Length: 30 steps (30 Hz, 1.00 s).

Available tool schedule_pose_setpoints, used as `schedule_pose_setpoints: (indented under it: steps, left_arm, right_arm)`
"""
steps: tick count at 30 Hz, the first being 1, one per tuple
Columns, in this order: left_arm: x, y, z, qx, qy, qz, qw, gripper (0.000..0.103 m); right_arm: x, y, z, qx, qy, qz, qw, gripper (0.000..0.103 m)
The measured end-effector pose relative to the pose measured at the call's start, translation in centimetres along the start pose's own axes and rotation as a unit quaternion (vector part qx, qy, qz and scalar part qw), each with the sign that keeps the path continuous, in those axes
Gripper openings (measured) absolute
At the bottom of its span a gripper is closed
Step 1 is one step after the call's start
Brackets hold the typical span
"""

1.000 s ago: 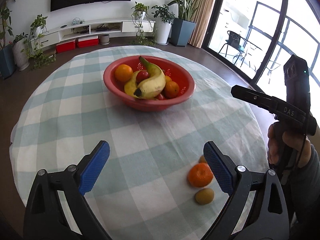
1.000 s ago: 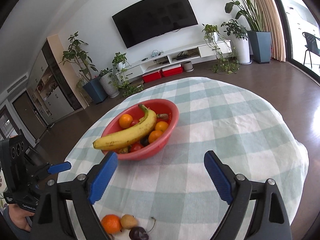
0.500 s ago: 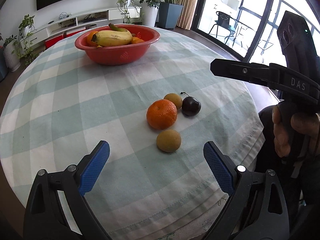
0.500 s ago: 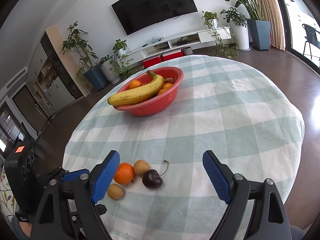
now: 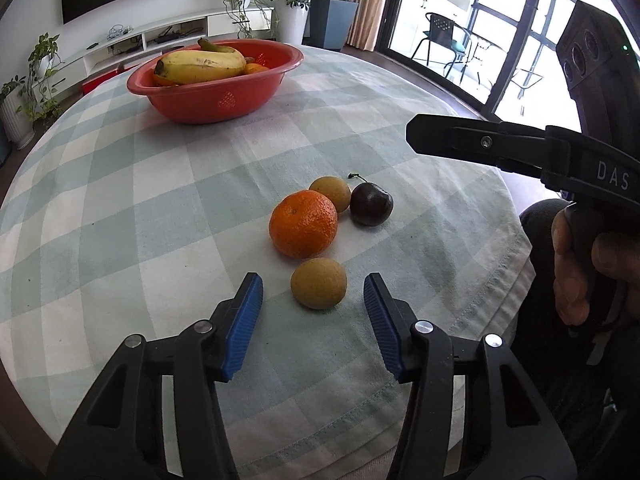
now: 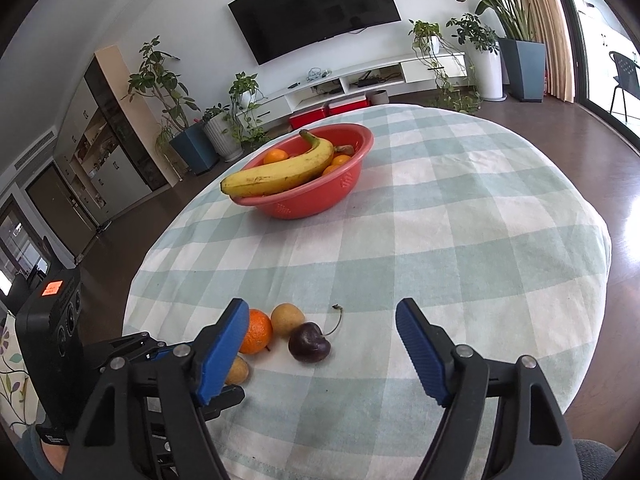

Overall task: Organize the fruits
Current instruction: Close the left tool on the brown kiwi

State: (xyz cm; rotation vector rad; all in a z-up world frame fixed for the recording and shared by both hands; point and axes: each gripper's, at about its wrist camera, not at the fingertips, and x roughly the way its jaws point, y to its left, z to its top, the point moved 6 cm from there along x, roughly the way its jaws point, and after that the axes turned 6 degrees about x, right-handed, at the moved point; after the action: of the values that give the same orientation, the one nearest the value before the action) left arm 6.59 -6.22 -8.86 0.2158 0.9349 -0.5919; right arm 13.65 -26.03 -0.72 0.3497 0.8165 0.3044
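Near the table's front edge lie a tangerine (image 5: 303, 223), a dark cherry (image 5: 371, 203) and two small tan fruits, the nearer one (image 5: 319, 283) and the farther one (image 5: 331, 193). My left gripper (image 5: 314, 300) is open, its blue pads either side of the nearer tan fruit, not touching it. My right gripper (image 6: 320, 336) is open and empty, held above the cherry (image 6: 309, 341) and tangerine (image 6: 256, 331). A red bowl (image 5: 218, 98) at the far side holds a banana (image 5: 200, 66) and oranges.
The round table has a green-and-white checked cloth (image 5: 120, 200). Its front edge is just below the fruits. My right gripper's body (image 5: 560, 152) hangs at the right of the left wrist view. Plants, a TV shelf and a window stand beyond.
My left gripper has moved forward to the nearer tan fruit and its jaws have narrowed around it. My right gripper has come lower and closer to the loose fruits.
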Motion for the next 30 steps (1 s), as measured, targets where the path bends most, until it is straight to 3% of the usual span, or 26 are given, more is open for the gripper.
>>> schedule_pose_setpoints:
  steps: [7,12,15,24,30]
  left_arm:
    - [0.9,-0.3,0.0,0.013,0.008,0.016,0.9998,0.045]
    - [1.2,-0.1,0.2,0.011,0.004,0.022,0.9997,0.030]
    - [1.2,-0.2,0.1,0.019,0.004,0.027,0.9995,0.027]
    - [0.4,0.3,-0.7,0.007,-0.004,0.020,0.9998,0.027]
    - [-1.3,2.3,-0.8,-0.030,-0.029,0.011,0.9991,0.027]
  right_arm:
    - [0.1,0.2,-0.1,0.000,0.001,0.000,1.000,0.079]
    - [0.0,0.3,-0.2,-0.002,0.001,0.000,1.000,0.077]
    - [0.0,0.3,-0.2,-0.002,0.001,0.000,1.000,0.077]
    - [0.3,0.8,-0.4,-0.020,0.012,0.001,1.000,0.073]
    - [1.7,2.1,-0.8,-0.087,0.055,-0.023,0.994,0.065]
